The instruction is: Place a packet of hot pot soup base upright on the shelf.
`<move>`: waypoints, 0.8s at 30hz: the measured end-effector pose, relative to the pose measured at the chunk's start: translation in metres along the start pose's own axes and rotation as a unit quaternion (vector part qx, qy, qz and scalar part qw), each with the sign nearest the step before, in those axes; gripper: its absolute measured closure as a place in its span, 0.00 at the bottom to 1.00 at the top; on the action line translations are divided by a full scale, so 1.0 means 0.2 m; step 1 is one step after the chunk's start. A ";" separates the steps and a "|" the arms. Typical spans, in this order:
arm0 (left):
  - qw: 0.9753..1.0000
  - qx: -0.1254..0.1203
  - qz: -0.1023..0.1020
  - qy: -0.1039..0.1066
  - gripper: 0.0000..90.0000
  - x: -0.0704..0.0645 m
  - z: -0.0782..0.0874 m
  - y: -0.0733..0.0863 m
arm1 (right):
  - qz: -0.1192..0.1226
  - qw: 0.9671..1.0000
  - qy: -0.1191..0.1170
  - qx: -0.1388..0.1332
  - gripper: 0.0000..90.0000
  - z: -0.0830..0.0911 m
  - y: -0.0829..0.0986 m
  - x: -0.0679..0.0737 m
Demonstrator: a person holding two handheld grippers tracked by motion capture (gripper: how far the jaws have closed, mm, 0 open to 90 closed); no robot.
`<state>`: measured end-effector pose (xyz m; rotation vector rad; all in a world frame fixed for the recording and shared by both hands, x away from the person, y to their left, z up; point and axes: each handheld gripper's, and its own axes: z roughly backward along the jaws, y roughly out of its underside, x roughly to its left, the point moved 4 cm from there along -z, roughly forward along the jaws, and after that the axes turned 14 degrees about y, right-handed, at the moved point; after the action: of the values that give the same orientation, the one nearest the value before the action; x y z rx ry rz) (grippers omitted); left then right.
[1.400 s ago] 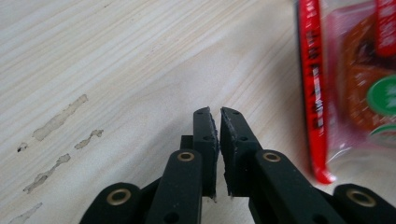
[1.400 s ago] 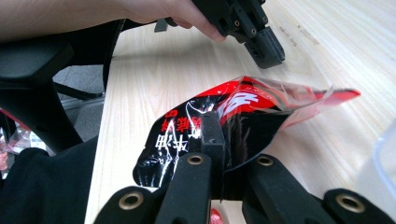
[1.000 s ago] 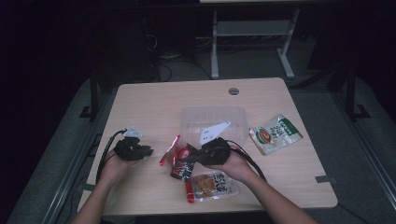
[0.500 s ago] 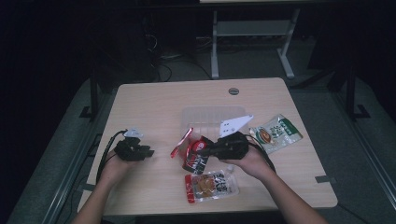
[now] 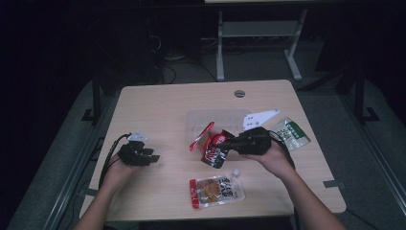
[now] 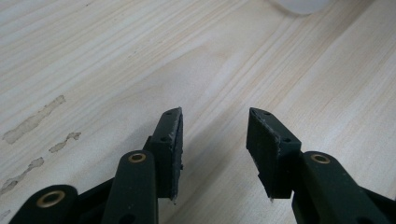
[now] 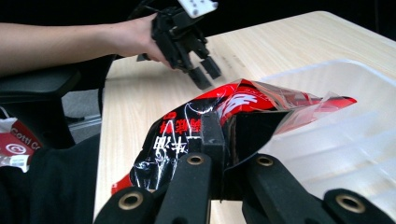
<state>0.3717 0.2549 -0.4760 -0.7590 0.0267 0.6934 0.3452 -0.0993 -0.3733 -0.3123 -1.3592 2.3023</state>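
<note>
The right gripper (image 5: 229,143) has its jaws clamped on a red and black snack packet (image 5: 214,149), which hangs from the jaw tips above the table (image 5: 158,103), its upper edge beside the near rim of the clear plastic tray (image 5: 201,119). In the right gripper view the same packet (image 7: 219,121) is pinched between the two black jaws, the film bunched at the bite and the rest spilling out ahead of and to the left of them, with the tray (image 7: 355,135) lying just beyond and to the right of the jaw tips.

The packet looks light and soft: thin glossy film that creases and sags under its own weight, so it will likely swing and droop from a single pinch. The slick surface could slide out of a shallow bite. A hold on a sealed edge or on a gathered fold, as now, seems safer than squeezing the filled middle, where the contents may crush.

The left gripper (image 5: 143,157) rests low over bare table, well apart from the packet; in the left gripper view its jaws stand spread with only wood grain between them

Nearer the person than the right jaws lies a clear packet of orange snacks (image 5: 216,190), and behind them a green packet (image 5: 293,134)
</note>
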 end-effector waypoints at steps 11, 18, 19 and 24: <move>1.000 0.001 -0.002 -0.003 0.55 0.00 0.00 0.00 | -0.024 0.999 0.034 0.002 1.00 0.09 0.05 -0.15; 1.000 -0.004 0.001 -0.004 0.54 0.00 0.00 0.00 | -0.041 0.998 0.053 0.002 1.00 0.16 0.08 -0.23; 1.000 -0.004 0.002 -0.004 0.54 0.00 0.00 0.00 | -0.042 0.998 0.056 -0.001 1.00 0.17 0.08 -0.24; 1.000 -0.002 0.002 -0.004 0.54 0.00 0.00 0.00 | -0.050 0.996 0.069 0.004 1.00 0.23 0.11 -0.29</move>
<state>0.3721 0.2549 -0.4757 -0.7592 0.0193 0.7007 0.3716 -0.1709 -0.3714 -0.3854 -1.2680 2.1616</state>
